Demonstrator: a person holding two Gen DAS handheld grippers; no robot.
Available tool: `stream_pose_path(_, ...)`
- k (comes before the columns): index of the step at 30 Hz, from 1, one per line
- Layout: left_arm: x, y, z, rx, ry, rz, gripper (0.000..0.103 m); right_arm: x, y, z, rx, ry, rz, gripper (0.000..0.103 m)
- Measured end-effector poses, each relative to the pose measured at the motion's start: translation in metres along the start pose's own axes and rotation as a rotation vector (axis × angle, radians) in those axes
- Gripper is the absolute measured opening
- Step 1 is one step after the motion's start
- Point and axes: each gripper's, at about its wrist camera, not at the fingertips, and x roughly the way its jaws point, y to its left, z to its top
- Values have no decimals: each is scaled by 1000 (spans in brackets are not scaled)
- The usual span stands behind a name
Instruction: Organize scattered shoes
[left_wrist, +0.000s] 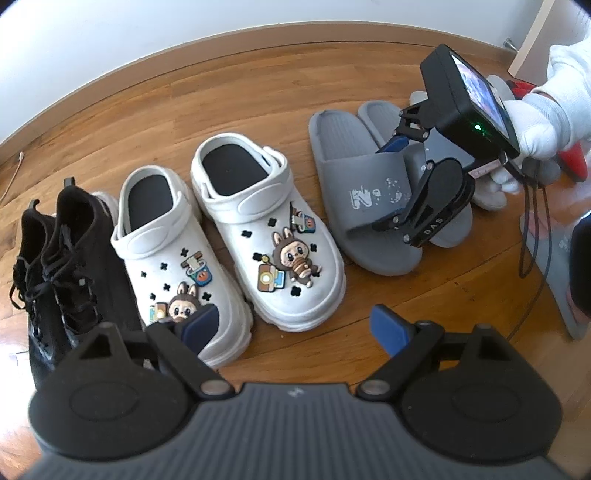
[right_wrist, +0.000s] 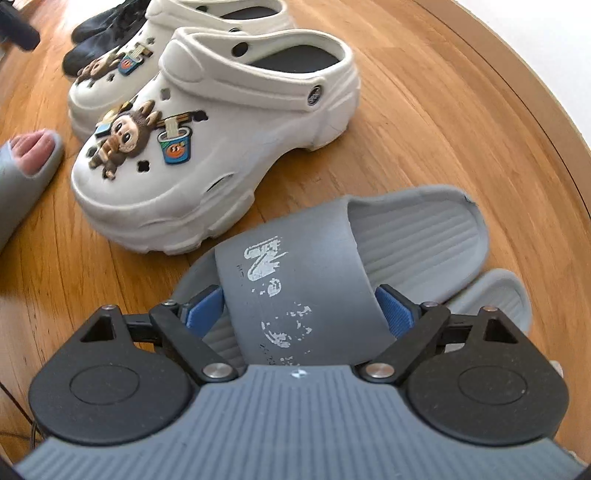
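Observation:
Along the wall stand a pair of black lace-up sneakers (left_wrist: 62, 251), a pair of white clogs (left_wrist: 266, 229) with cartoon charms, and a grey slide (left_wrist: 365, 192) with a worn white print. My right gripper (left_wrist: 412, 158) straddles that slide's strap. In the right wrist view the right gripper (right_wrist: 299, 306) is wide open, with a blue pad at each side of the strap of the grey slide (right_wrist: 295, 280), which partly lies on a second grey slide (right_wrist: 495, 295). The white clogs (right_wrist: 221, 147) stand just beyond. My left gripper (left_wrist: 295, 325) hangs open over the floor in front of the clogs, holding nothing.
A person's foot in a grey slide (right_wrist: 33, 158) stands left of the clogs, also at the right edge as the foot (left_wrist: 546, 236). A white-gloved hand (left_wrist: 535, 122) holds the right gripper, with cables hanging. A red object (left_wrist: 569, 155) lies behind. The wooden floor (left_wrist: 147, 110) meets a white wall.

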Motion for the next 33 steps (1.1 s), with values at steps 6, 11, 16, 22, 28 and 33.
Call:
stream_pose_path(6, 2, 3, -1, -9, 6, 2, 89, -44, -22, -17, 21, -84, 75, 92)
stream_pose_path(11, 2, -3, 3, 13, 0, 1, 89, -81, -78, -72, 30, -98, 22, 96)
stream_pose_path(16, 4, -19, 17, 64, -20, -11, 90, -106, -129, -135, 199, -50, -129, 95)
stream_pose_path(22, 6, -54, 57, 201, -67, -77, 90, -137, -175, -202, 436, -27, -275, 95)
stream_pose_path(28, 21, -137, 109, 538, -198, -131, 91, -153, -185, -261, 631, -28, -352, 95)
stream_pose_path(33, 67, -232, 189, 728, -306, -168, 91, -166, -191, -298, 723, -45, -369, 95)
